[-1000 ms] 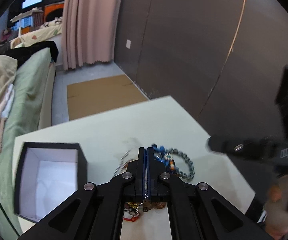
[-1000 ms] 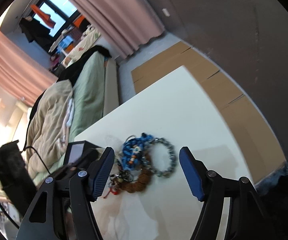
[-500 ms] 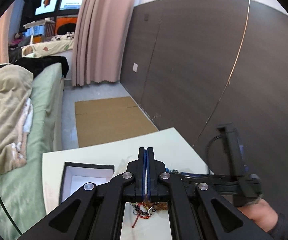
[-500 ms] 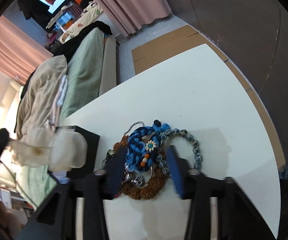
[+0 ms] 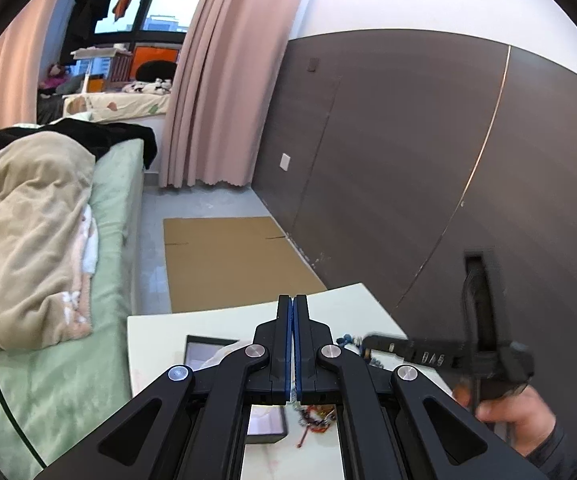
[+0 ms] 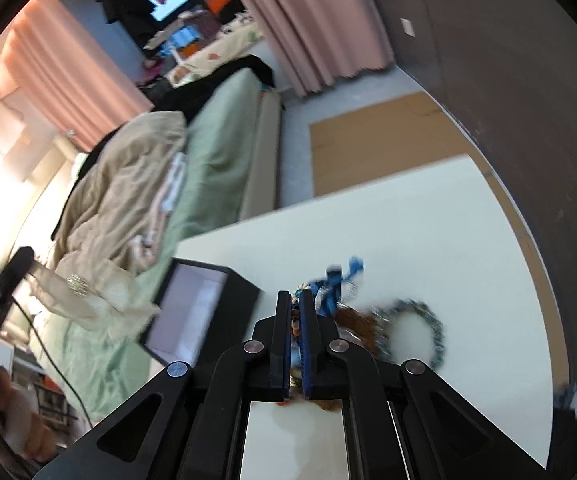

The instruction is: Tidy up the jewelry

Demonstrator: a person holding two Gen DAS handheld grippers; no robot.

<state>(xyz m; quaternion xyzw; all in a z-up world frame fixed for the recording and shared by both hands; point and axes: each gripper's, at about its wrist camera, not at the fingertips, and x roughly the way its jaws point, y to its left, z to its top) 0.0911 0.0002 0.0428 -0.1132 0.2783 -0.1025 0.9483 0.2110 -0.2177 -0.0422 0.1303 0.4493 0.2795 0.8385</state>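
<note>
Your right gripper is clenched on the blue bracelet beside the box; your left gripper is clenched on a chain.

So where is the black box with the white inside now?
In the right wrist view the black box stands open on the white table, near its bed-side edge, left of the jewelry pile that the right tool grips.
</note>
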